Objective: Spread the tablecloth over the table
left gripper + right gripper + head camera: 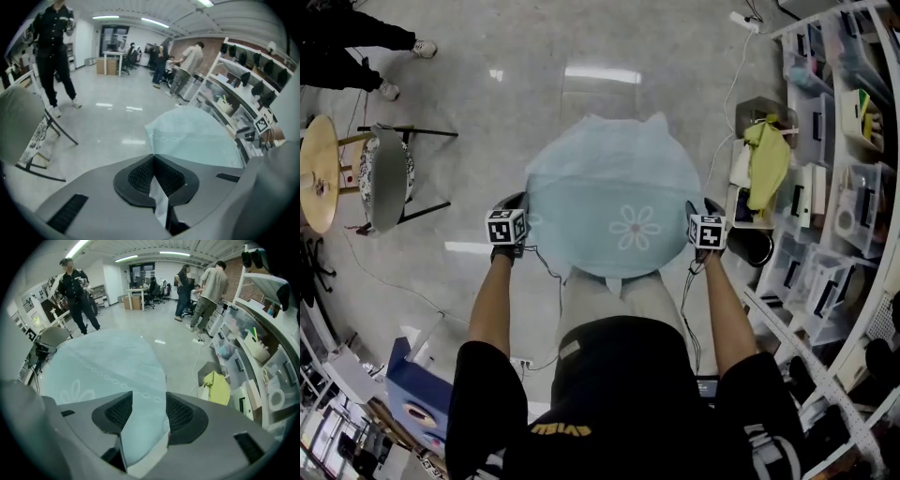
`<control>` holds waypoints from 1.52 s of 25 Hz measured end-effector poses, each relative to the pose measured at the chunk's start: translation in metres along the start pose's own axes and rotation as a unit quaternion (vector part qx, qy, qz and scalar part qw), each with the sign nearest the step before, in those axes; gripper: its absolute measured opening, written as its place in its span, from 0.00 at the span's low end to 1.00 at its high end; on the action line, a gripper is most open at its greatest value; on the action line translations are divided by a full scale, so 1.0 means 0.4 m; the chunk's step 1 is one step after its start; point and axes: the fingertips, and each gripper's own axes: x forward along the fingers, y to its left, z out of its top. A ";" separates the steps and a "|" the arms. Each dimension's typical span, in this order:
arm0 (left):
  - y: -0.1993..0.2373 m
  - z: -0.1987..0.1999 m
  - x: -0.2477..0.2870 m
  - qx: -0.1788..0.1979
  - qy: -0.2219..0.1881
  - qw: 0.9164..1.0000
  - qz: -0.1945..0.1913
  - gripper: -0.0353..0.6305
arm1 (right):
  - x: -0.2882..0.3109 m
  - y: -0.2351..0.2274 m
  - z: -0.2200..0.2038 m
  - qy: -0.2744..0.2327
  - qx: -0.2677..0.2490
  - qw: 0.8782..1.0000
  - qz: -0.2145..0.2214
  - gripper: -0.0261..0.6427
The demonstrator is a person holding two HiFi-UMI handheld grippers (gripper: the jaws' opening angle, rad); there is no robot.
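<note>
One tablecloth [614,202], two hand-held grippers [514,201] [704,208], one chair [386,178], perhaps four bystanders [75,287]

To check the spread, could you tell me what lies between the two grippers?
The light blue tablecloth fills the whole stretch from the left gripper to the right gripper; the head view shows this.

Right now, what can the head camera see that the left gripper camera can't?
Only the head view shows the white flower printed on the tablecloth, and the round wooden table off to the side. Only the left gripper view shows the left gripper with its jaws pinched shut on the tablecloth's edge, and a group of people far across the room. Both show the pale blue tablecloth, the grey chair and the storage shelves.
</note>
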 end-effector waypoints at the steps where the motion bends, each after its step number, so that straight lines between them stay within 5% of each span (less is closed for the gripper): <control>1: 0.019 -0.004 -0.008 -0.017 0.002 1.000 0.005 0.07 | 0.000 0.012 0.002 -0.001 -0.009 1.000 0.005 0.37; 4: 0.050 -0.027 -0.022 -0.044 0.017 0.999 0.013 0.08 | -0.003 0.044 0.002 -0.005 -0.033 0.999 0.016 0.37; 9: 0.096 -0.053 -0.063 -0.034 0.027 0.994 0.096 0.21 | -0.011 0.096 0.001 -0.014 -0.037 0.999 0.036 0.37; 14: -0.022 0.031 -0.174 0.001 -0.067 0.986 0.155 0.22 | -0.095 0.115 0.050 -0.059 -0.028 0.996 0.067 0.33; 20: -0.397 0.175 -0.247 0.005 -0.192 0.975 0.110 0.18 | -0.256 0.138 0.119 -0.138 0.017 0.985 0.101 0.17; 25: -0.608 0.211 -0.359 0.028 -0.236 0.967 0.091 0.11 | -0.420 0.159 0.130 -0.188 0.010 0.977 0.095 0.04; 31: -0.702 0.168 -0.477 0.053 -0.274 0.960 0.018 0.08 | -0.602 0.196 0.190 -0.277 0.010 0.958 0.066 0.04; 38: -0.706 0.097 -0.639 0.082 -0.342 0.936 -0.006 0.08 | -0.807 0.318 0.095 -0.323 0.012 0.946 0.037 0.04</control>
